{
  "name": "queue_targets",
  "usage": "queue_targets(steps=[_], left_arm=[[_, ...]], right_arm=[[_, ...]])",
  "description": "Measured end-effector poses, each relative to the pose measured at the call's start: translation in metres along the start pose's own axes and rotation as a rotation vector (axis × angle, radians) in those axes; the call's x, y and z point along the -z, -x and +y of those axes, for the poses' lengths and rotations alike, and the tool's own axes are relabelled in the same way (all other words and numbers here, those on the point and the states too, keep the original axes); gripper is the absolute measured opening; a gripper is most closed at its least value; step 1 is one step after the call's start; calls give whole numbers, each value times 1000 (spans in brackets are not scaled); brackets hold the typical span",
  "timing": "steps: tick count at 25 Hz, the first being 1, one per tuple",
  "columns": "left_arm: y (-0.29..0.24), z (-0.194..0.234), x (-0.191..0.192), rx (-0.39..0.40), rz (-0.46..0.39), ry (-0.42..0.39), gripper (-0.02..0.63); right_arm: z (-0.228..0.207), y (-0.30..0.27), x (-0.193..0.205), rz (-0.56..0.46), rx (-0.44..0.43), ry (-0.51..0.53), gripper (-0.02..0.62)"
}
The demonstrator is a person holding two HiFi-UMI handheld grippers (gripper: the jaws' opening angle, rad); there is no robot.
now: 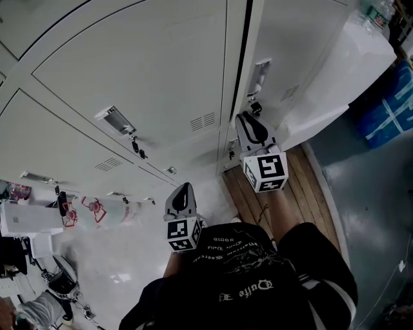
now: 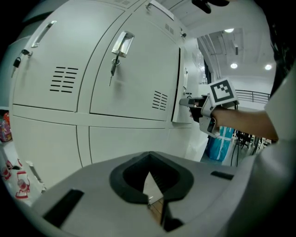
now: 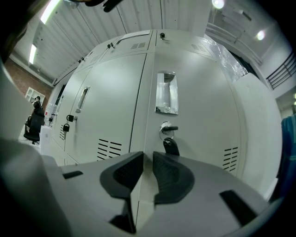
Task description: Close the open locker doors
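- Nearest to us, a black shirt (image 1: 251, 283) fills the bottom edge of the head view, with both forearms reaching out from it.
- The left gripper (image 2: 149, 180) hangs over the pale glossy floor (image 1: 122, 258), tilted a little downward. Its jaws are clenched together at the tips with nothing in them, and it is well apart from any door.
- The right gripper (image 3: 147, 162) is held level in front of the lockers. Its jaws stand a narrow slit apart, released, with nothing between the pads.
- Under the right forearm, wooden boards (image 1: 303, 187) run along the foot of the locker row. A darker grey floor (image 1: 374, 206) lies past their outer edge.
- The locker door (image 3: 194, 106) just ahead of the right gripper has a recessed handle (image 3: 166, 92). A key (image 3: 170, 128) sits in its lock, and a black tag (image 3: 171, 146) hangs from the key.
- In the head view a dark gap runs along that door's left edge, wider than the seams between the other doors. We cannot tell whether the door is latched.
- The doors to its left look flush, with vent slots, and a padlock (image 1: 138, 148) hangs below one handle.
- At the right end of the row stands a white wrapped block (image 1: 348, 71), with a blue bundle (image 1: 387, 106) beside it.
- Farthest off, we see a ribbed ceiling (image 3: 152, 14) with a strip light (image 3: 48, 11). There is also a brick wall (image 3: 21, 76) and a seated person (image 3: 33, 122).
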State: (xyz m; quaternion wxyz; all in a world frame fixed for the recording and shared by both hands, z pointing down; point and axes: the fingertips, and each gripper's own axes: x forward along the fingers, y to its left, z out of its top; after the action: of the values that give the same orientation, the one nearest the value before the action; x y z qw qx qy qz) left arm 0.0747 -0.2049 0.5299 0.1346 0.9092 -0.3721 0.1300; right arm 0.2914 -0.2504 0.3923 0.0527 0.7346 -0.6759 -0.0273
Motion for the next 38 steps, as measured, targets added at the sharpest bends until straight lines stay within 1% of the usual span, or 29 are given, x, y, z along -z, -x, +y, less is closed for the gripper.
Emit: queue_targets(steps=[10, 15, 20, 25, 29, 33, 38], left_arm=[[-2, 10, 2, -26, 15, 5, 6], [-8, 14, 3, -29, 24, 5, 6], [-15, 10, 1, -9, 27, -3, 6], [-19, 3, -2, 12, 22, -6, 6], [-19, -4, -3, 26, 19, -8, 6], [-18, -10, -3, 42, 18, -8, 6], [-15, -16, -2, 57, 18, -6, 6]], right_arm=[[-1, -24, -2, 9, 6, -3, 58], [-2, -26, -2, 8, -21, -5, 60], [-1, -26, -1, 19, -48, -5, 61], [1, -23, -1, 17, -84, -65, 61], [8, -14, -1, 16, -122, -96, 95], [9, 3, 6, 26, -117, -136, 97], [8, 32, 28, 53, -90, -178, 97]])
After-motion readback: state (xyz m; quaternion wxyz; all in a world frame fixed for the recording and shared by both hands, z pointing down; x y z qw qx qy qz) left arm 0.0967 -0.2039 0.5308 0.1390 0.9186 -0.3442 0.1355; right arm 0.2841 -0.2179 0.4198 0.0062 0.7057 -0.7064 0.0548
